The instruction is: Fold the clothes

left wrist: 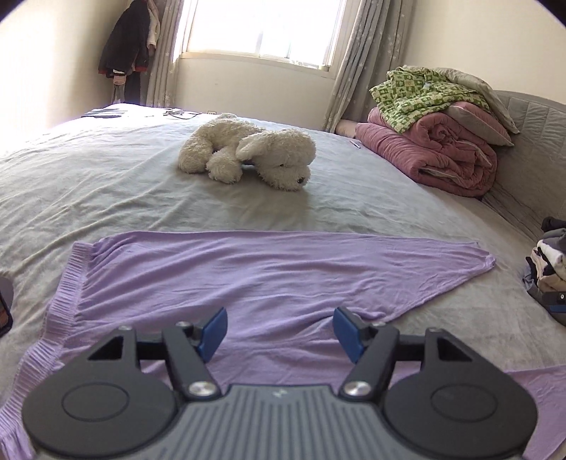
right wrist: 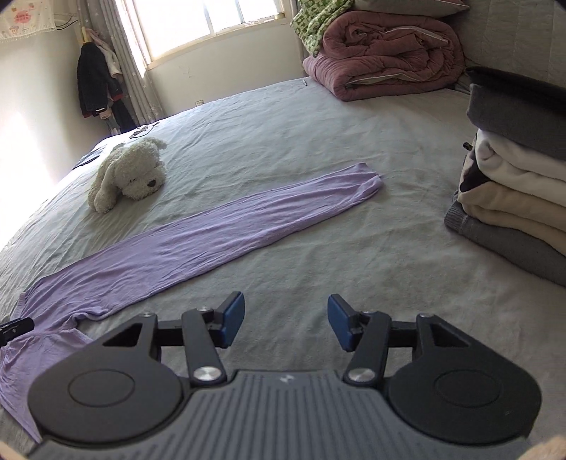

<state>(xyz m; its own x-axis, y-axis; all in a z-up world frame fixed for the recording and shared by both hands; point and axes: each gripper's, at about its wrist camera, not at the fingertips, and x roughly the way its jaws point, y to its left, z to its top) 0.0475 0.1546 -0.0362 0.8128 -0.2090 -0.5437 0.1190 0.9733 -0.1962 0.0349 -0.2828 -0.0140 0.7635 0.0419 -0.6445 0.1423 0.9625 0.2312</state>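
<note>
I see 1 purple shirt (left wrist: 247, 276), 1 plush dog (left wrist: 247, 152) and my 2 grippers, left gripper (left wrist: 279, 331) and right gripper (right wrist: 286, 320), both parted and empty.

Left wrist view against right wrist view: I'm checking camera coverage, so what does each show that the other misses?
Only the left wrist view shows the ribbed hem of the lilac knit garment, with the open left tool over its body.

Only the right wrist view shows the garment's long sleeve laid out straight, the whole stack of folded grey and cream clothes, and the open right tool over bare grey bedsheet.

Both show the white plush dog, the rolled pink quilt and the window.
</note>
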